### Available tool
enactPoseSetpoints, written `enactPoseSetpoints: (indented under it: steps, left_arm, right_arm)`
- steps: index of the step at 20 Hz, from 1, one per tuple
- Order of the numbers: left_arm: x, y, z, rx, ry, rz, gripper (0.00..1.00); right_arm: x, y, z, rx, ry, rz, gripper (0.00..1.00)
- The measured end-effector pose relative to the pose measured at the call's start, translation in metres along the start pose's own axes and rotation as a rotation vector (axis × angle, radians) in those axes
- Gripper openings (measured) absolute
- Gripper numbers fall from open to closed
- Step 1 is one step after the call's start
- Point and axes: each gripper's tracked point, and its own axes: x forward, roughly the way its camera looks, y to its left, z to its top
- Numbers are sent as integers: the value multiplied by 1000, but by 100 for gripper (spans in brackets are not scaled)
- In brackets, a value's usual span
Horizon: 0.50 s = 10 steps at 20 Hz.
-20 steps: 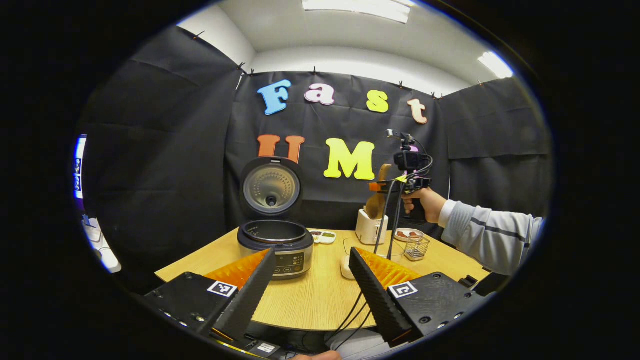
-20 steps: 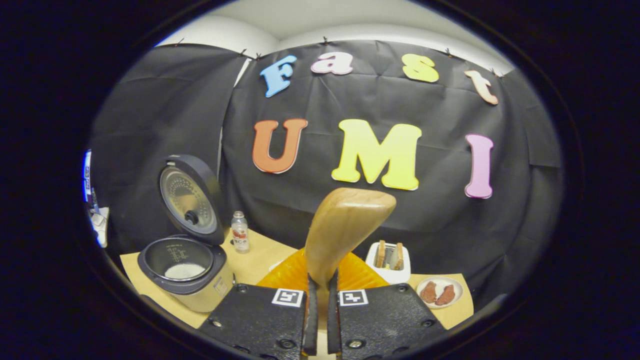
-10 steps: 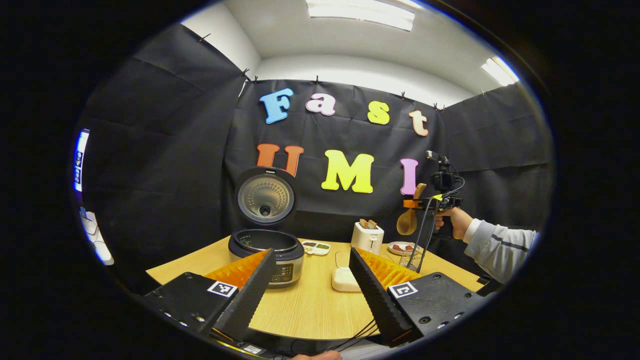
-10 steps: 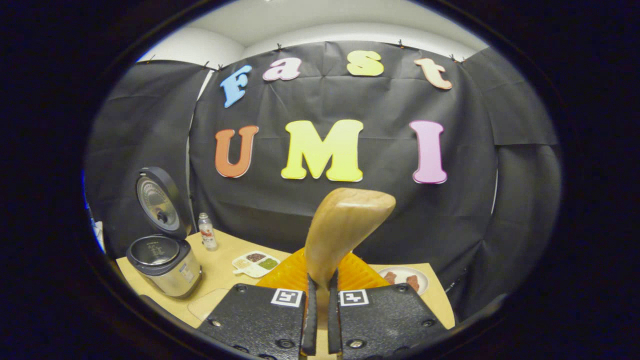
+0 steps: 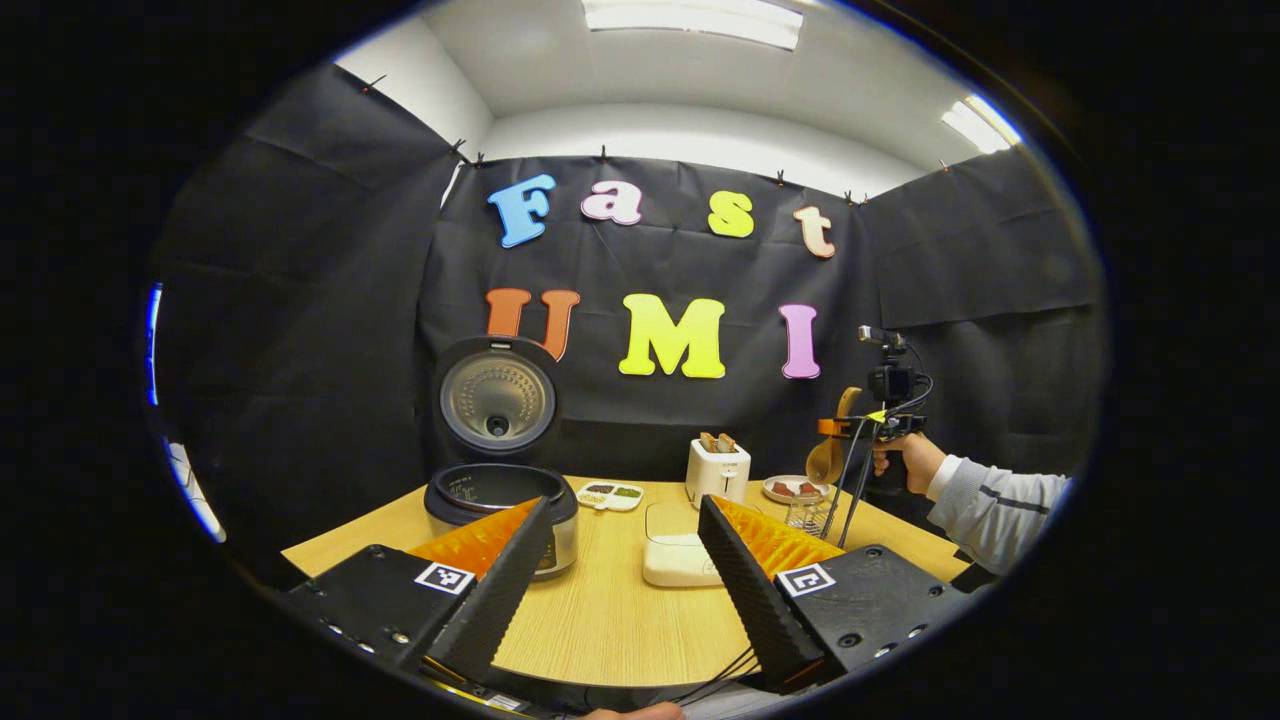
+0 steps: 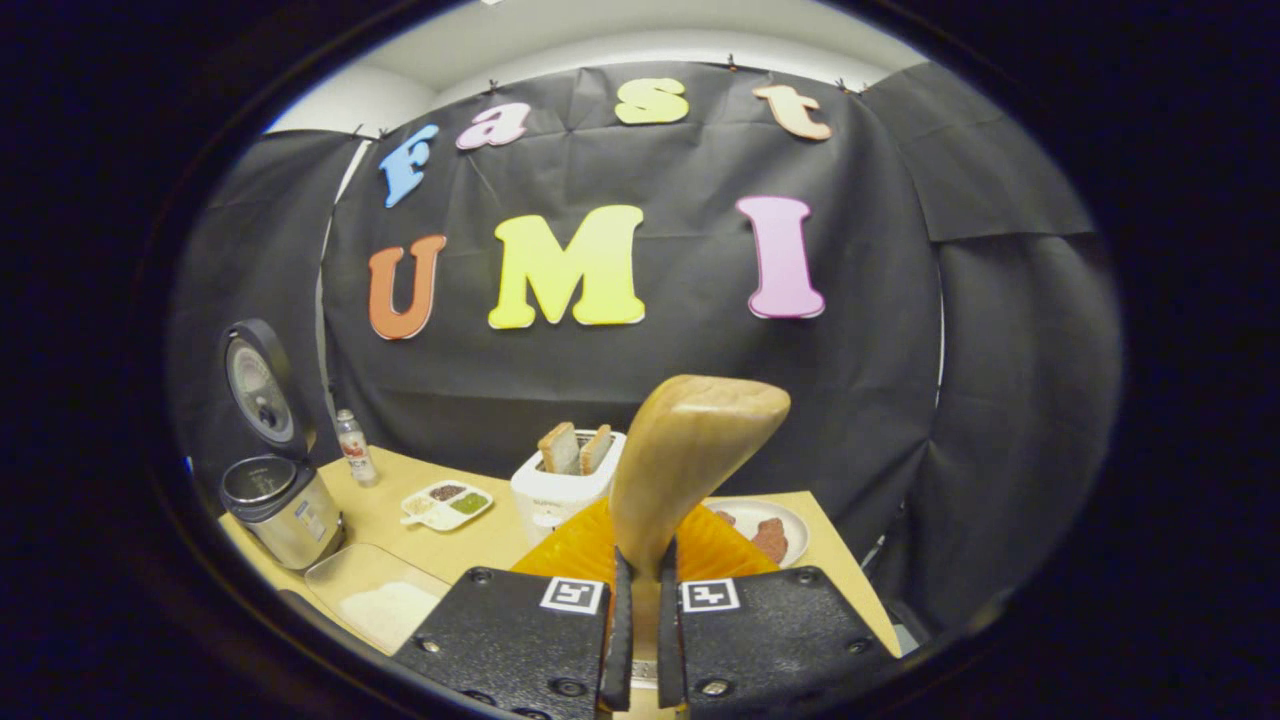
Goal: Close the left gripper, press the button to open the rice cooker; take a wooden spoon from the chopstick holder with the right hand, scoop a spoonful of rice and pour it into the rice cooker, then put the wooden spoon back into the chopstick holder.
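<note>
Wooden table (image 5: pixel 610 610) holds the rice cooker (image 5: pixel 500 495), lid up. Your left gripper (image 5: pixel 622 570) sits wide, empty. Right gripper (image 6: pixel 638 640) pinches the wooden spoon (image 6: pixel 680 455) above the chopstick holder (image 5: pixel 806 514) (small mouth): misalign and you'll tip it.

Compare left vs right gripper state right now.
The left gripper has its fingers spread apart with nothing between them; the right gripper has its fingers pressed on the wooden spoon. The left one sits low over the table's near edge; the right one is held up above the wire holder. A hand holds each.
</note>
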Motion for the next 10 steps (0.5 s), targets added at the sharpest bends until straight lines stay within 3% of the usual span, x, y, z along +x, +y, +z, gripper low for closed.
enactPoseSetpoints:
  steps: [5,8,10]
  left_arm:
    - [29,-16,-5,-3,23,-27,95]
    - [51,-14,-3,-32,46,-42,95]
    - [65,-3,-2,-19,54,-16,94]
  right_arm:
    - [19,-17,-43,114,57,10,18]
    - [23,-6,-55,159,86,79,19]
    - [23,-10,-46,171,63,81,39]
